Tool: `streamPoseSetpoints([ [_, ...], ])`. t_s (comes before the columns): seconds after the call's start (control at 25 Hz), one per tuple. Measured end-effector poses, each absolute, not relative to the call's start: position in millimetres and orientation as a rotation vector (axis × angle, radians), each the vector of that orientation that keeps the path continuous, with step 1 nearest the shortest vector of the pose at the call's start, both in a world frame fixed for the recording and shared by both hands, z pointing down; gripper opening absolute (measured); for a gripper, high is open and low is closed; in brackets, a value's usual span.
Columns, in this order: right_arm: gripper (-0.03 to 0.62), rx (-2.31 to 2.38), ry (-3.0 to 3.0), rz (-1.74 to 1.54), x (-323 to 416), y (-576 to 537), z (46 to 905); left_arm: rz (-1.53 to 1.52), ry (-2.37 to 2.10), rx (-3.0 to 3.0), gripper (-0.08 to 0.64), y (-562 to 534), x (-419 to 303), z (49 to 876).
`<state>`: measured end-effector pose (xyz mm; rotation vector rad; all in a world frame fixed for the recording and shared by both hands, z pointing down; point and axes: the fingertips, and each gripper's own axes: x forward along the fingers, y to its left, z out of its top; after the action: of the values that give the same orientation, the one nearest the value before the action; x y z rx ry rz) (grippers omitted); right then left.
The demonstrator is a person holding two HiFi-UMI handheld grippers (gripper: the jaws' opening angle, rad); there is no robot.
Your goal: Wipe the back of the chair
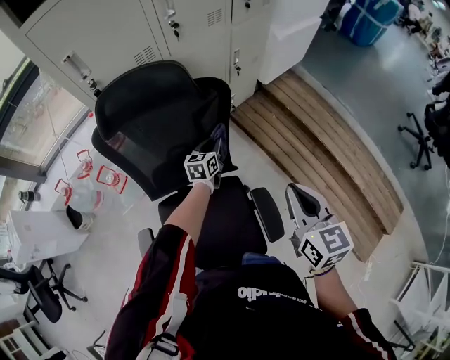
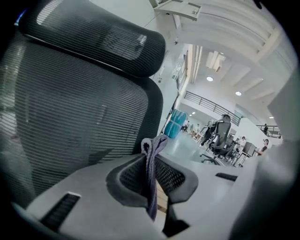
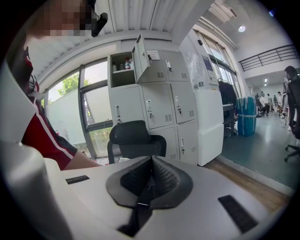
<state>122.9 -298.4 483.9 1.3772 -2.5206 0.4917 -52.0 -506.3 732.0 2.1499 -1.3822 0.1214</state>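
A black mesh office chair (image 1: pixel 151 119) stands in front of me, its backrest (image 2: pixel 70 117) and headrest (image 2: pixel 103 42) filling the left of the left gripper view. My left gripper (image 1: pixel 218 151) is at the right side of the chair's back, shut on a purple cloth (image 2: pixel 151 168) that sticks out past the jaws. The cloth (image 1: pixel 220 143) lies close against the mesh; contact cannot be made out. My right gripper (image 1: pixel 299 197) hangs back near my body, right of the seat, shut with nothing in it. In the right gripper view the chair (image 3: pixel 133 140) shows farther off beyond the gripper (image 3: pixel 150 180).
Grey lockers (image 1: pixel 140 35) stand right behind the chair, one door open (image 3: pixel 139 58). A wooden platform (image 1: pixel 323 140) runs along the right. Glass panels (image 1: pixel 35 119) are at the left, another office chair (image 1: pixel 422 133) at far right, and a blue barrel (image 1: pixel 369 21) beyond.
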Motion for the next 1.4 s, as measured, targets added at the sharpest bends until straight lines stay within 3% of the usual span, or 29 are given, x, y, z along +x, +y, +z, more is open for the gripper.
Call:
streamPoseSetpoints([
  [0.36, 0.014, 1.273, -2.568, 0.469, 75, -288, 480, 0.105, -1.495, 2.083, 0.057, -483, -130, 729],
  [1.0, 0.014, 1.069, -2.641, 0.444, -45, -246, 477, 0.185, -1.772, 1.889, 0.057, -388, -346, 729],
  [1.4, 0.014, 0.982, -2.659, 0.427, -106, -225, 476, 0.169, -1.889, 1.791, 0.057, -344, -443, 715],
])
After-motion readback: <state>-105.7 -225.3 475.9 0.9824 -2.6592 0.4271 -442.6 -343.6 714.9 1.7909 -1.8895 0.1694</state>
